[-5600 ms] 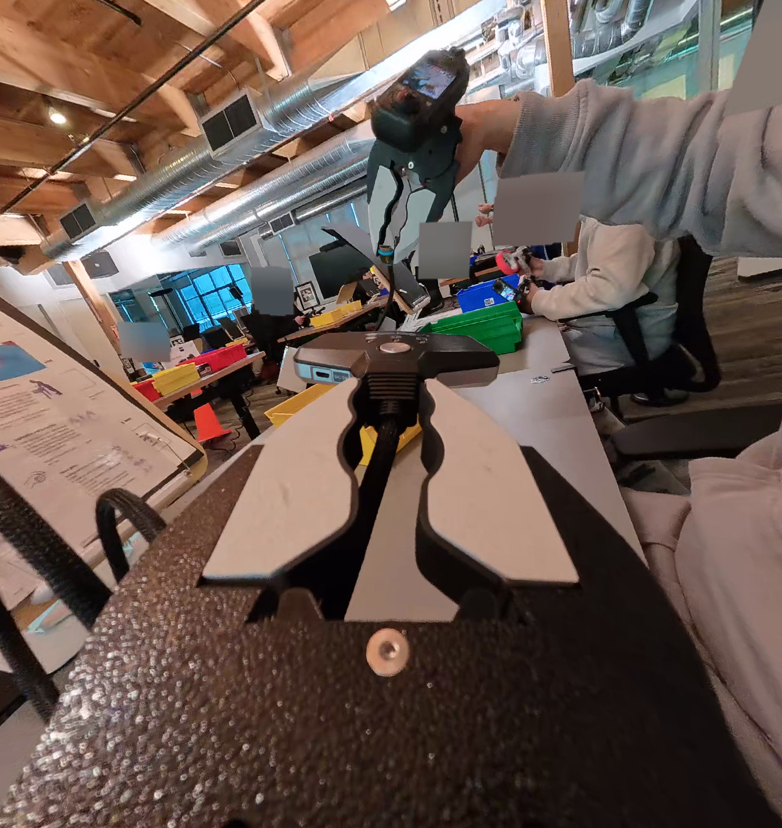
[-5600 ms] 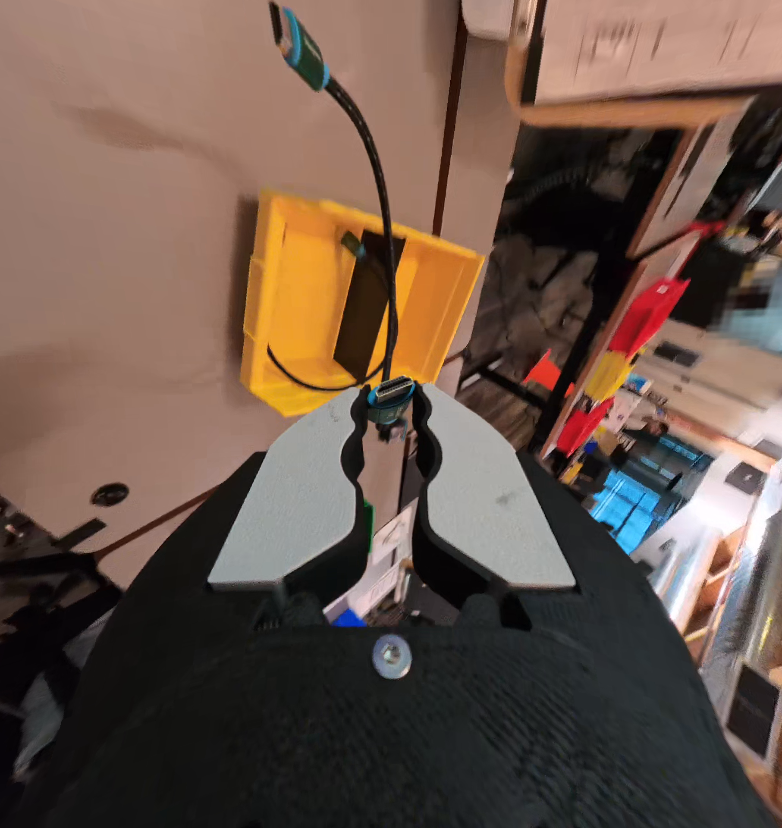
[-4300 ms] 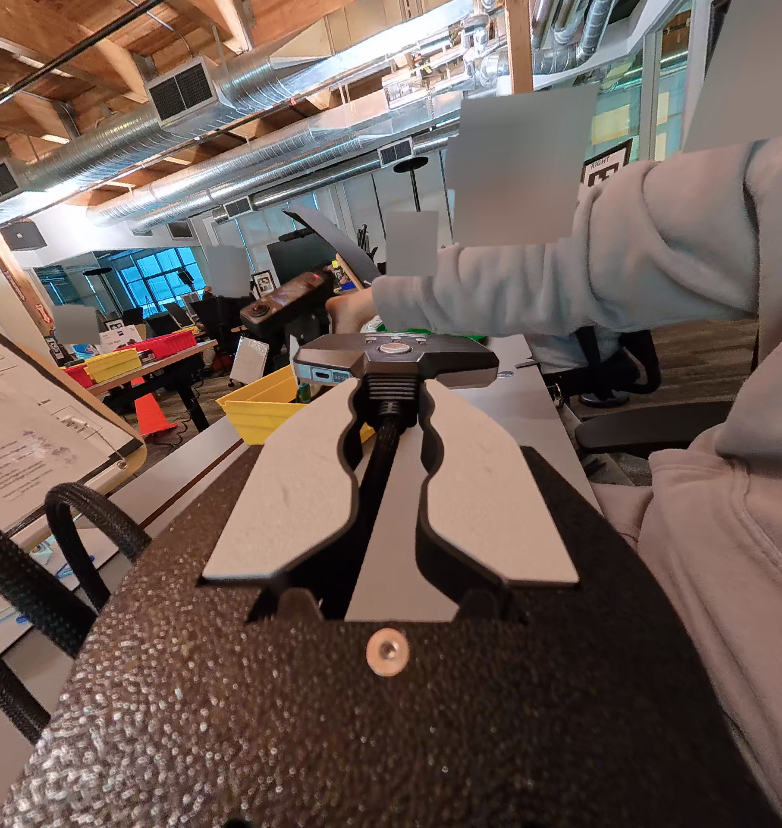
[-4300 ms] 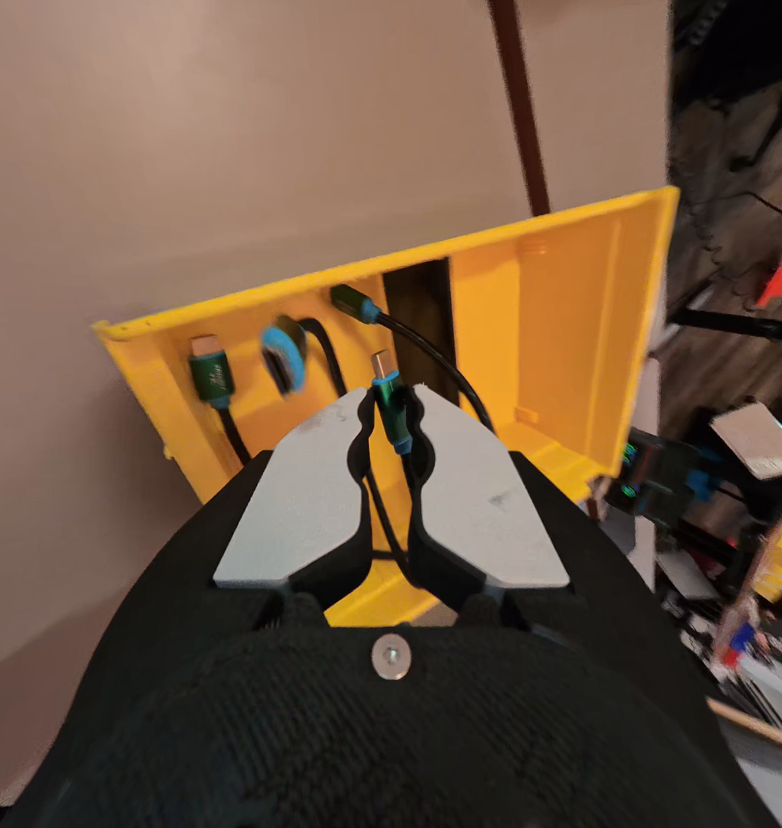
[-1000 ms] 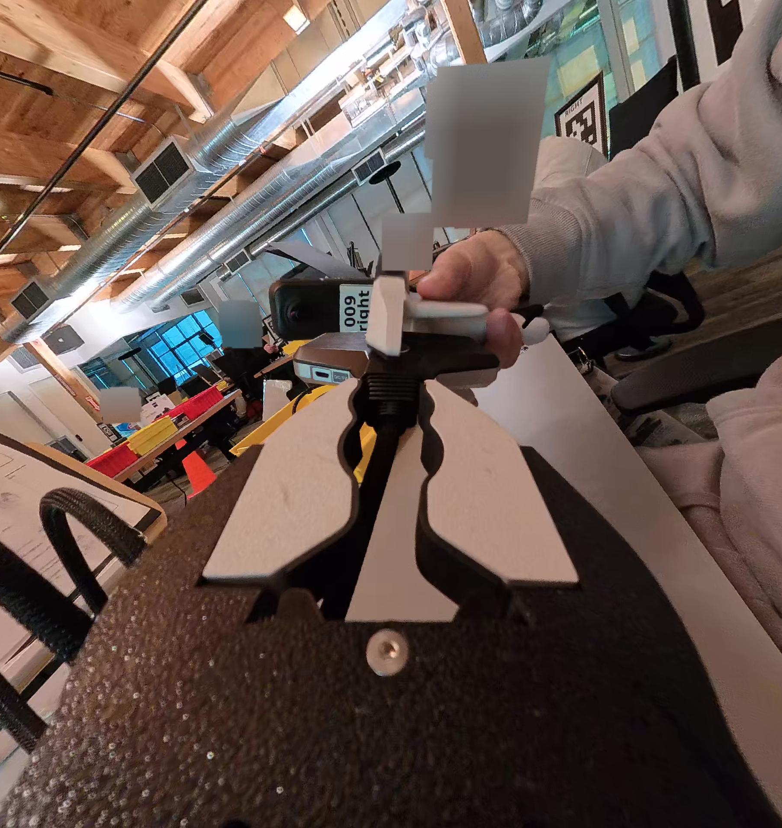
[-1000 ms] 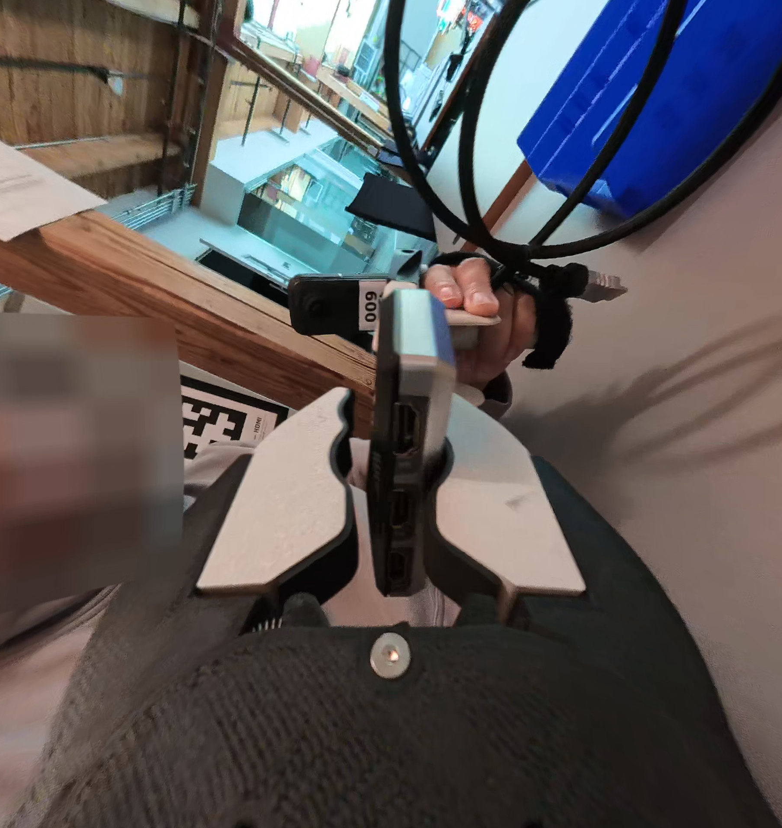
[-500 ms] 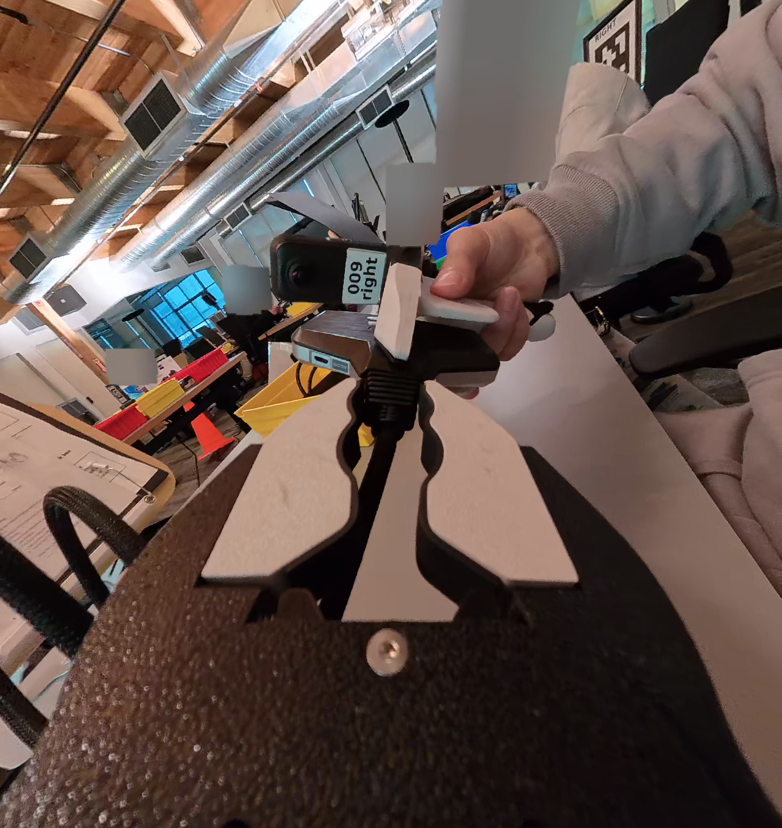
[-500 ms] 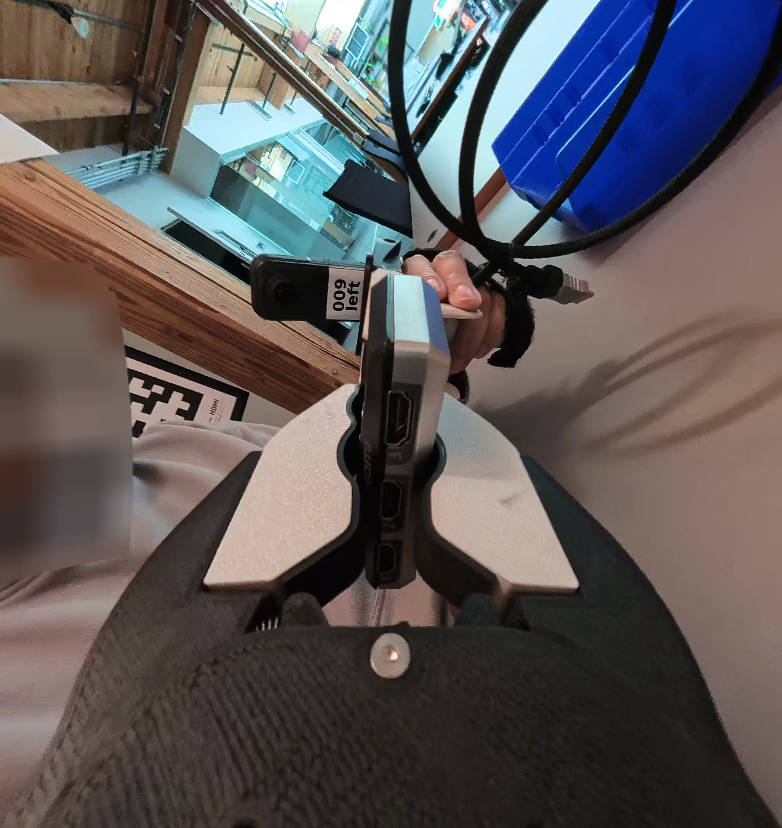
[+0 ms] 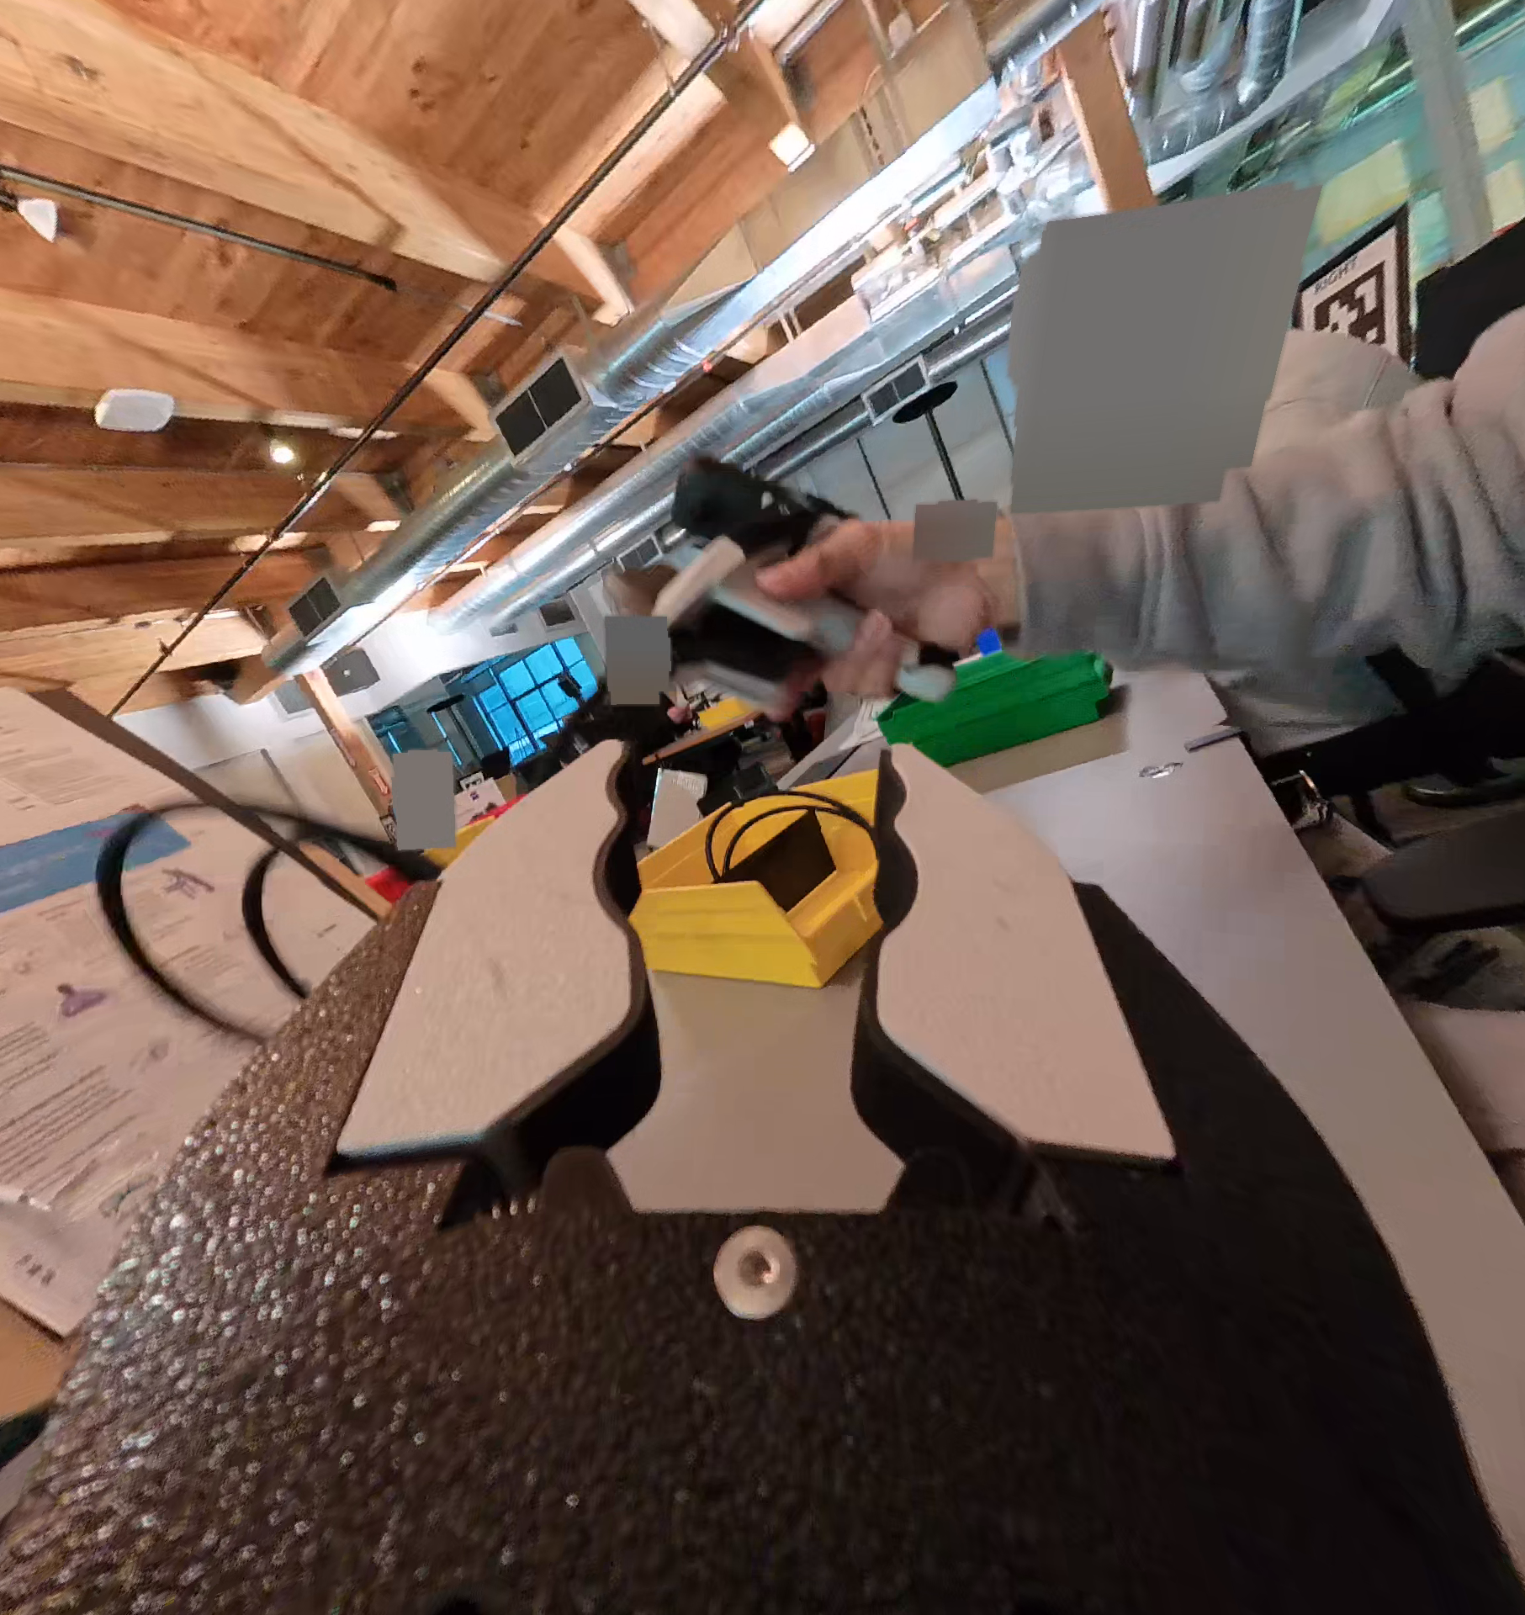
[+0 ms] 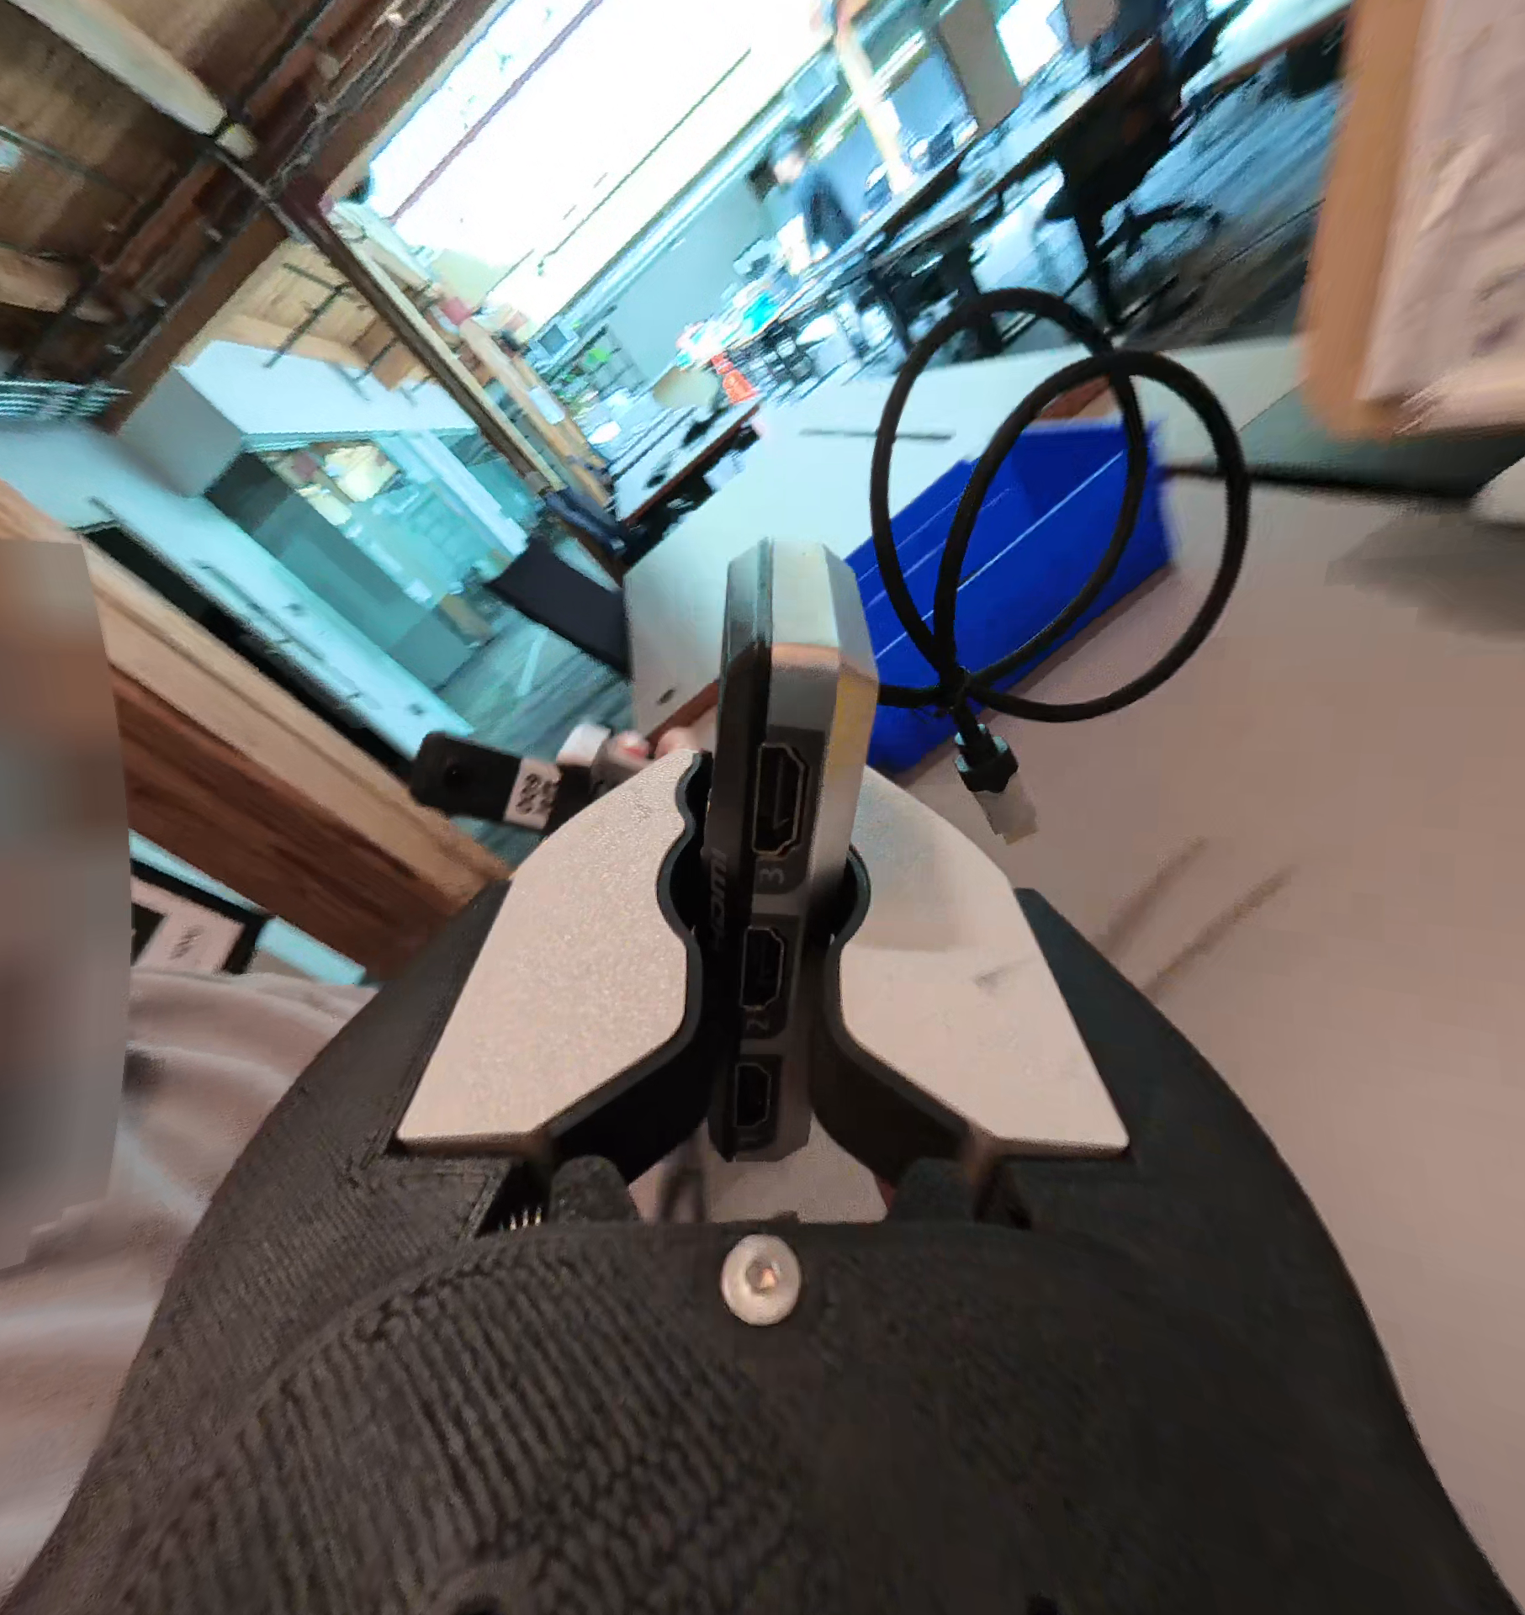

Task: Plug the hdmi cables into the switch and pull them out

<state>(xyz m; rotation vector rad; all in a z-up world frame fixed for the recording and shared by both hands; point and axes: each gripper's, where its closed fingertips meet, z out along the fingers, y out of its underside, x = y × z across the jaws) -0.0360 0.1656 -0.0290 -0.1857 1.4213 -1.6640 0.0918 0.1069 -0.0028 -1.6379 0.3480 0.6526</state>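
My right gripper (image 10: pixel 772 786) is shut on the grey HDMI switch (image 10: pixel 798 682), held on edge with its three ports empty and facing me. A black coiled HDMI cable (image 10: pixel 1064 524) is free of both grippers, its plug (image 10: pixel 994 778) pointing down in front of the blue bin. I cannot tell whether it rests on the table. My left gripper (image 9: pixel 754 769) is open and empty above the table. In the left wrist view the right gripper (image 9: pixel 706 629) shows blurred in a hand, up and ahead. A blurred cable loop (image 9: pixel 182 918) is at the left.
A yellow bin (image 9: pixel 741 926) holding a thin cable and a dark box sits on the grey table (image 9: pixel 1091 874) ahead of my left gripper. A green bin (image 9: pixel 994 708) stands farther back. A blue bin (image 10: pixel 1047 559) is beyond the switch. A clipboard with papers (image 9: pixel 42 961) is at the left.
The left gripper, shut on the cable's plug at the switch half a second ago, has opened and let the cable go. The plug is out of the switch. The right gripper has lifted away with the switch.
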